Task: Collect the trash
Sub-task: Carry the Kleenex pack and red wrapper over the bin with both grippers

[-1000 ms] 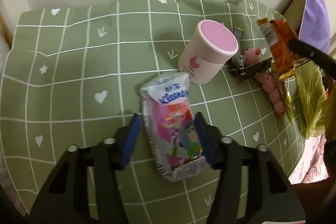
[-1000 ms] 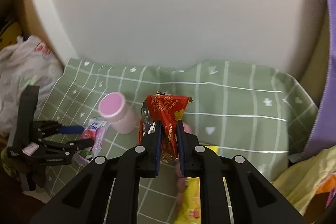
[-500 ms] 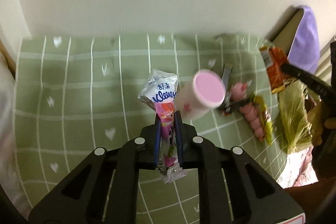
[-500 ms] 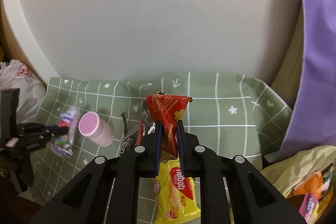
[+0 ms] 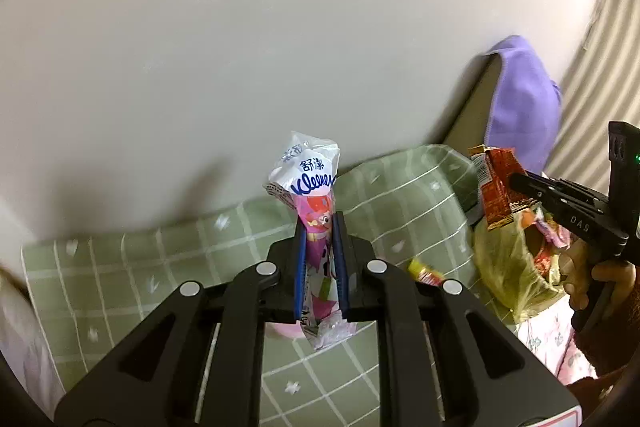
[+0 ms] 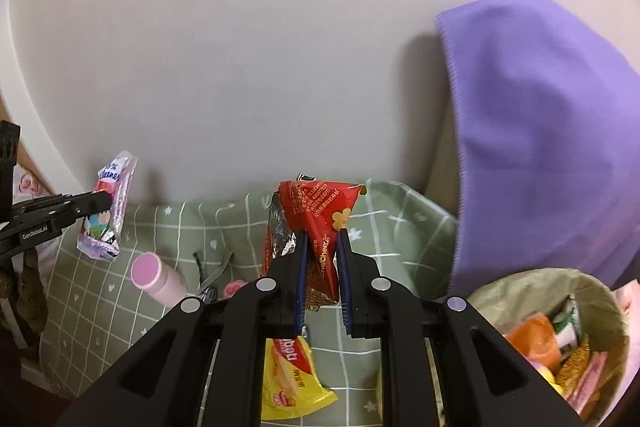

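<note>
My left gripper (image 5: 319, 227) is shut on a pink and white tissue packet (image 5: 310, 179), held upright in the air above the green checked cloth (image 5: 168, 259). The right wrist view shows the same tissue packet (image 6: 112, 203) at far left, pinched by the left gripper (image 6: 102, 203). My right gripper (image 6: 323, 245) is shut on a red snack wrapper (image 6: 320, 211), lifted off the cloth (image 6: 400, 227). In the left wrist view the red snack wrapper (image 5: 496, 191) hangs above a trash bin lined with a yellow-green bag (image 5: 508, 267). That bin (image 6: 500, 295) sits at lower right, holding several wrappers.
On the cloth lie a pink cylindrical container (image 6: 154, 273) on its side, a yellow cracker packet (image 6: 288, 379), a small pink object (image 6: 234, 287) and a thin dark wrapper (image 6: 212, 267). A purple cloth (image 6: 540, 131) drapes over something at the right. A pale wall (image 6: 240, 47) stands behind.
The left gripper closed on the tissue packet and lifted it off the cloth. The right gripper rose with the red wrapper and swung right, so the bin came into view.
</note>
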`<state>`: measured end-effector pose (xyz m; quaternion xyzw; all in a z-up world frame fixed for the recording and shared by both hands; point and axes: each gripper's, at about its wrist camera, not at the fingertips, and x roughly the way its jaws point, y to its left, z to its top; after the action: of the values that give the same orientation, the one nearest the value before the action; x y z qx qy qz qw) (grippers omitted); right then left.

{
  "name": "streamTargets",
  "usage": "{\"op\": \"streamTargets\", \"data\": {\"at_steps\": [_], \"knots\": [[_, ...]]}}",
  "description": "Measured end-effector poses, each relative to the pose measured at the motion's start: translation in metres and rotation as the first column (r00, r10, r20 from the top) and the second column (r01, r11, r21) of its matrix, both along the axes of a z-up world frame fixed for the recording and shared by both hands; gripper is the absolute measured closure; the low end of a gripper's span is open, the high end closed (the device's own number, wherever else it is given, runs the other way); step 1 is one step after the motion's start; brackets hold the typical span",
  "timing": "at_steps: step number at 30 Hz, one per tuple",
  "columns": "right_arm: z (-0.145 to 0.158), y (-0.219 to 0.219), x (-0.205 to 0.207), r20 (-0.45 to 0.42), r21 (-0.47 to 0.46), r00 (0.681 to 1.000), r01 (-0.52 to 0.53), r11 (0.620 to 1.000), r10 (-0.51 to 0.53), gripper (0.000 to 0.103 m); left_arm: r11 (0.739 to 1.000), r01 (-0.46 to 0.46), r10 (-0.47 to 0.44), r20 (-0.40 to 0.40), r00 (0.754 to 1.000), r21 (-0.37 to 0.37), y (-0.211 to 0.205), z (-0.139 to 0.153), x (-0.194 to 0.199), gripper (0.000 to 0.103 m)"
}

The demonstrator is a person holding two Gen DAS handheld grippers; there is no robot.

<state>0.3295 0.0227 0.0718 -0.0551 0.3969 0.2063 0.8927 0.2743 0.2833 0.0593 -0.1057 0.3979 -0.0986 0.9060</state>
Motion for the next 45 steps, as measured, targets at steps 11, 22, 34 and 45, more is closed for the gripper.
{"op": "streamTargets", "data": {"at_steps": [11,22,34,45], "knots": [[0.042,-0.039,-0.042,0.182,0.034,0.979,0.083,0.996,-0.088,0.088,0.981,0.191,-0.183,0.161,0.970,-0.037,-0.058,0.040,0.007,0.091],[0.079,-0.117,-0.098,0.300,0.035,0.916,0.267,0.963,-0.265,0.088,0.885,0.466,-0.449,0.248,0.859,-0.012,-0.163,0.077,0.005,0.091],[0.072,-0.229,-0.136,0.232,0.026,0.859,0.464,0.885,-0.457,0.088,0.722,0.688,-0.670,0.178,0.721,-0.068,-0.288,0.057,0.018,0.091],[-0.016,-0.244,-0.087,0.047,-0.023,0.917,0.398,0.917,-0.397,0.088,0.673,0.733,-0.721,-0.135,0.679,0.094,-0.377,-0.047,0.036,0.092]]}}
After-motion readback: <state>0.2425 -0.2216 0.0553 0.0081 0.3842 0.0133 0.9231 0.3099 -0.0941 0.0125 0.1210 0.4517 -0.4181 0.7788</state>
